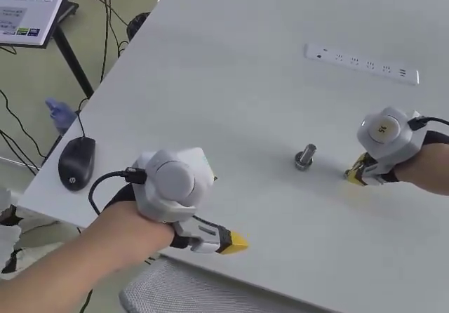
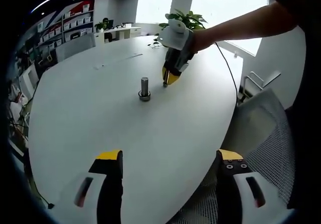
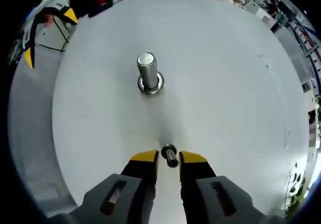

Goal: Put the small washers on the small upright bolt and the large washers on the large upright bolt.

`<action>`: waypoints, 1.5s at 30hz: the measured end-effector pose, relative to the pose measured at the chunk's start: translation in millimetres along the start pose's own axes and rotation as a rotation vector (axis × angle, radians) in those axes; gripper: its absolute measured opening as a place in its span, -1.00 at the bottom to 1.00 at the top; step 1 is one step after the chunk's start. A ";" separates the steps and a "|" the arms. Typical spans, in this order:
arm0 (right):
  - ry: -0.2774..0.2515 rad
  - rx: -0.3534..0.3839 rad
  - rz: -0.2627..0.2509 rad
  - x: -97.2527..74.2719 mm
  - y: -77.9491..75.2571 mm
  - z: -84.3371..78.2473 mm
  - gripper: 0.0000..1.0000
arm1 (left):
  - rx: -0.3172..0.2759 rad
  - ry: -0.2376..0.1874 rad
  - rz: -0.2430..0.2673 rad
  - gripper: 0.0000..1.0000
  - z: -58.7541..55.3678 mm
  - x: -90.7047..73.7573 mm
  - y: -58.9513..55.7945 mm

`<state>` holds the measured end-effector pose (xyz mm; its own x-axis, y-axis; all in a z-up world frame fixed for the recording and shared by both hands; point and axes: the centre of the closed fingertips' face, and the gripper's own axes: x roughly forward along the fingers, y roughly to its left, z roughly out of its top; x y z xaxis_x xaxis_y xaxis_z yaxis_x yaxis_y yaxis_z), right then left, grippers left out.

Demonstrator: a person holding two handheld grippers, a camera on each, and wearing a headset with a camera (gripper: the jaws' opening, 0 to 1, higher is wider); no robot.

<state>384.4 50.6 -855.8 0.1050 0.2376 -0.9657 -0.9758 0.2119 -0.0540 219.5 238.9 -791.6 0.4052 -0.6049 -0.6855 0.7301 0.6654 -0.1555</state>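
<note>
The large upright bolt [image 3: 149, 69] stands mid-table with washers [image 3: 151, 87] around its base; it also shows in the head view as the large bolt [image 1: 305, 156] and ahead of my left gripper as the large bolt [image 2: 144, 89]. My right gripper [image 3: 169, 157] points down at the small upright bolt [image 3: 170, 158], its jaws narrowly apart and closed on a small dark washer [image 3: 167, 149] ringing the bolt's top. The right gripper [image 1: 356, 175] sits just right of the large bolt. My left gripper [image 2: 169, 158] is wide open with nothing in it, low over the table's near edge [image 1: 235, 241].
A white power strip [image 1: 362, 64] lies at the back right. A black mouse [image 1: 76, 162] rests at the table's left edge, and a laptop [image 1: 28, 4] sits on a stand beyond it. A mesh chair [image 1: 168, 292] is below the near edge.
</note>
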 end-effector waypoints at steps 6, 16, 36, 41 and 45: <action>-0.015 0.000 -0.013 -4.1 -3.4 -1.2 -0.54 | 0.002 0.000 -0.003 0.51 -0.3 -0.8 -4.1; -0.071 0.030 -0.038 -22.6 -4.7 1.0 -0.47 | -0.011 -0.020 0.003 0.53 0.7 -3.2 -9.5; -0.397 0.254 -0.097 -92.0 10.0 0.1 -0.22 | -0.024 -0.076 0.027 0.59 25.8 -3.7 -18.4; -0.485 0.308 -0.098 -113.1 18.7 -2.2 -0.16 | -0.031 -0.091 0.039 0.61 27.7 -8.4 -21.4; -0.581 0.363 -0.084 -130.4 27.2 -1.7 -0.12 | -0.040 -0.098 0.053 0.64 29.8 -12.3 -20.9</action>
<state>343.9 23.8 -731.8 0.3618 0.6547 -0.6637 -0.8446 0.5316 0.0639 215.6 219.4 -758.7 0.4958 -0.6068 -0.6212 0.6845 0.7133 -0.1504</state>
